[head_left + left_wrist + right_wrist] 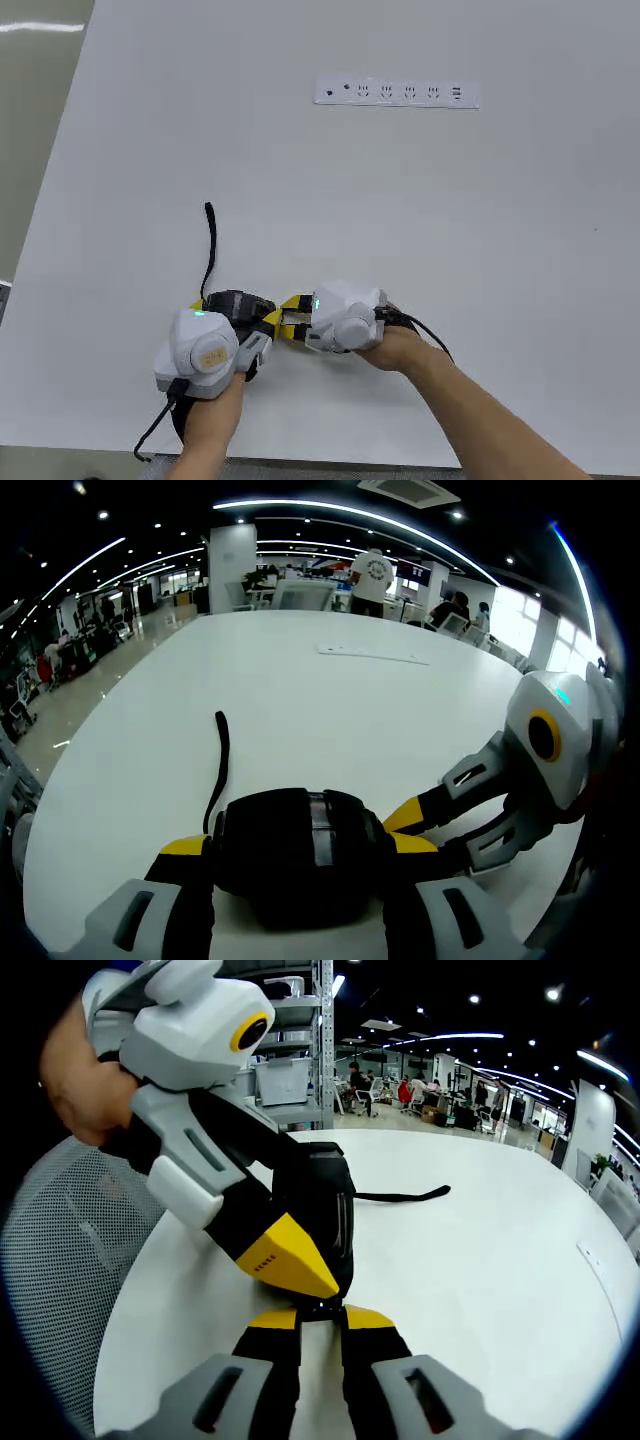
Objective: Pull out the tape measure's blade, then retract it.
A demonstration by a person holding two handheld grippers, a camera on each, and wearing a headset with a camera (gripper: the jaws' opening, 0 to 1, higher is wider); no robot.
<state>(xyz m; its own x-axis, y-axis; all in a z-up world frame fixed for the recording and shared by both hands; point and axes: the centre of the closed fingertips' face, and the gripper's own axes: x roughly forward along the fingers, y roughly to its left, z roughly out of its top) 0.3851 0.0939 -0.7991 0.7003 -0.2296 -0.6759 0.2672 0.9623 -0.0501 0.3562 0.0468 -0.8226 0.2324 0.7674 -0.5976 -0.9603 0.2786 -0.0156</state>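
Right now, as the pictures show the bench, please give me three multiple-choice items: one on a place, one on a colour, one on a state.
1. Where does the power strip lie?
A. on the far part of the table, beyond the tape measure
B. at the near edge of the table
C. on the floor

2. What colour is the strap?
A. red
B. black
C. white

3. How do the jaws of the left gripper stand?
A. wide open, high above the table
B. shut on the tape measure
C. shut on the strap

Answers:
1 A: the head view shows the power strip well beyond the tape measure.
2 B: the strap is a dark line on the white table.
3 B: the left gripper view shows one jaw on each side of the black case.
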